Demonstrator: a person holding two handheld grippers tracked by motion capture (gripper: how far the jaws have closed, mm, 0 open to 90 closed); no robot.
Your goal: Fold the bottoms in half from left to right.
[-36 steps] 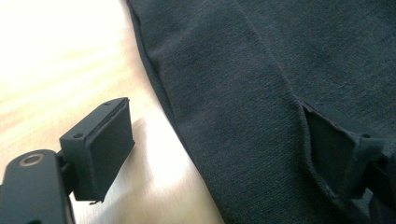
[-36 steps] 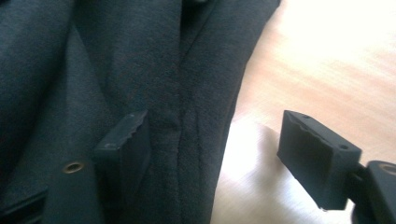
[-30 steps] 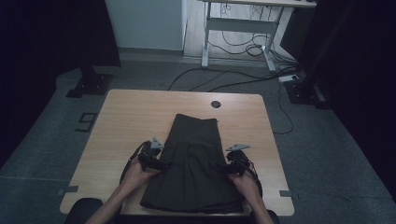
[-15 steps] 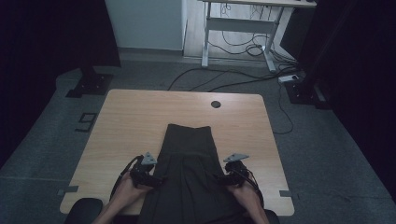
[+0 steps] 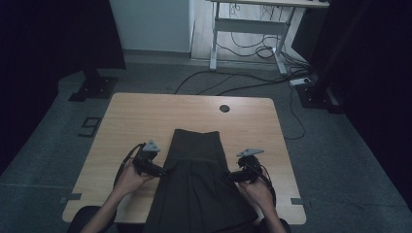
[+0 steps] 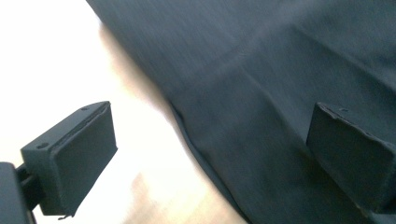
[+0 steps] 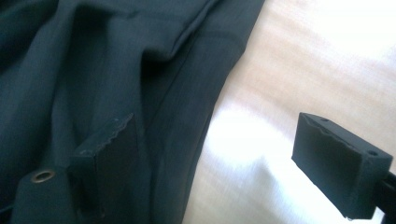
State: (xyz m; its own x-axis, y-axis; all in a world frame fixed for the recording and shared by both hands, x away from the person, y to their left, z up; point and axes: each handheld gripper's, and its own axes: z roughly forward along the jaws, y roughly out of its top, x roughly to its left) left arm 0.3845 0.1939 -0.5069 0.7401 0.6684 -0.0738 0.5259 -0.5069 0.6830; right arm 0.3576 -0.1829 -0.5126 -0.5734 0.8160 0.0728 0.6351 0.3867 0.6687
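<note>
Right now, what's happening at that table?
A person is working a dark garment laid along the wooden table, its near end hanging over the edge toward them. The left tongs sit at its left edge, the right tongs at its right. Both have just been opening: in each gripper view the jaws stand wide, straddling the cloth's edge, pads not pressing on it. So the garment looks freshly let go and lies flat, unheld.
</note>
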